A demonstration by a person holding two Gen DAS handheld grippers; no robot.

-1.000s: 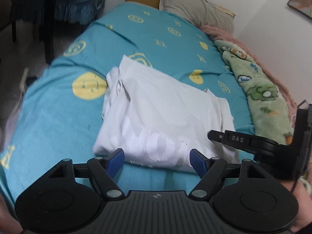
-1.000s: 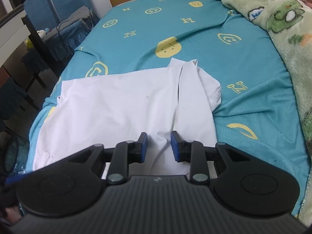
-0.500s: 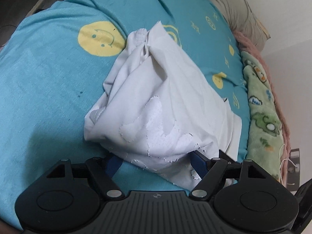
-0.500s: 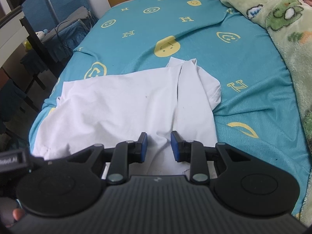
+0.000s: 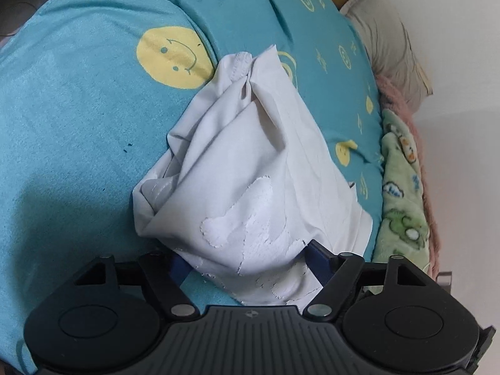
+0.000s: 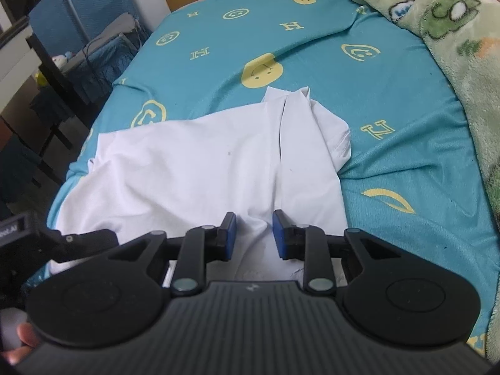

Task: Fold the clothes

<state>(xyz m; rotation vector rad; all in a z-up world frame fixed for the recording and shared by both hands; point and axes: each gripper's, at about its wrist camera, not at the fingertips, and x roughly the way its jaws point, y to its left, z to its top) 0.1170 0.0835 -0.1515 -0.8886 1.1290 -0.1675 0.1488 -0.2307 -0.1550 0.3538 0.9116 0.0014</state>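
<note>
My left claw point(image 5: 247, 262) stands wide, its jaws straddling a bunched edge of the white shirt point(image 5: 250, 168) that drapes between them; nothing is pinched there yet. My right claw point(image 6: 251, 234) has its jaws drawn partway in, with a gap between the blue pads and a small ridge of shirt point(image 6: 200, 168) rising in that gap. I cannot tell whether the pads actually bite the cloth or only flank it.

The shirt lies on the teal sheet point(image 6: 390, 93), near the bed's front edge, partly folded: one flap is already turned over along a straight crease on the right, while the left end is rumpled and heaped.

To do this step well, I judge I should close the left claw on a single clean layer of the hem, not the whole bundle, and make sure the right one holds firm before lifting. Then I would raise both together, level, so the cloth hangs flat, and carry it over the crease without dragging the sheet.

The green blanket point(image 6: 453, 31) sits well apart on the right, out of my path.
</note>
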